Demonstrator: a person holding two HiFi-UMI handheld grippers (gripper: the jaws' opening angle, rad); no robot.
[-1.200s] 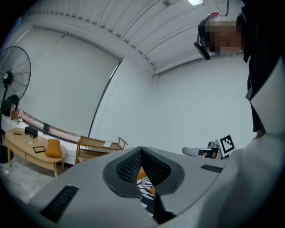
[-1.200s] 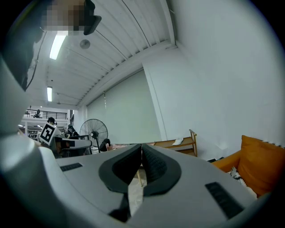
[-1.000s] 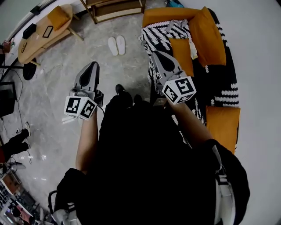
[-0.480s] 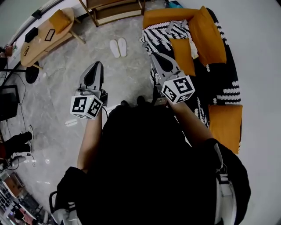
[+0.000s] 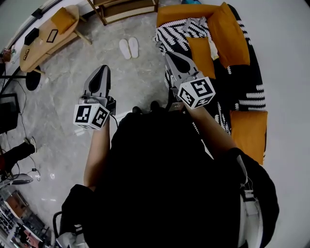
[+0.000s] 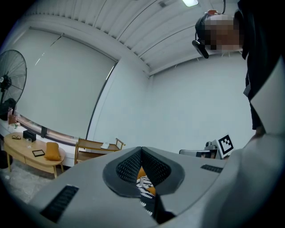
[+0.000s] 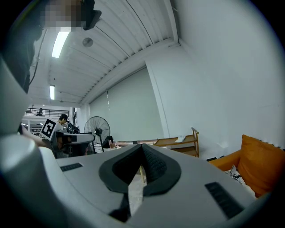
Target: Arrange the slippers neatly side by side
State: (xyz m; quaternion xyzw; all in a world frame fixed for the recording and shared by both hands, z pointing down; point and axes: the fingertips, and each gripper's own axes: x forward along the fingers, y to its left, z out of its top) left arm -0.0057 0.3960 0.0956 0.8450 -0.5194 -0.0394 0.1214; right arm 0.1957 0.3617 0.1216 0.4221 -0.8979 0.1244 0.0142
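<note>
Two white slippers point(image 5: 129, 48) lie close side by side on the grey marble floor far ahead, near a wooden shelf, in the head view. My left gripper point(image 5: 102, 70) is held level at chest height, shut and empty, well short of the slippers. My right gripper point(image 5: 172, 56) hangs beside the sofa edge, also shut with nothing in it. In the left gripper view the left gripper point(image 6: 141, 150) shows its jaws meeting at the tip; the right gripper point(image 7: 141, 147) looks the same in the right gripper view. Neither gripper view shows the slippers.
An orange sofa point(image 5: 180, 15) with a black-and-white throw and orange cushions point(image 5: 227, 34) fills the right side. A wooden shelf point(image 5: 127, 10) stands beyond the slippers, and a low oval table point(image 5: 41, 41) sits at the upper left. A standing fan point(image 7: 97, 128) and another person appear in the distance.
Both grippers stay almost where they were. The view has shifted slightly and my feet have changed position beneath me.
</note>
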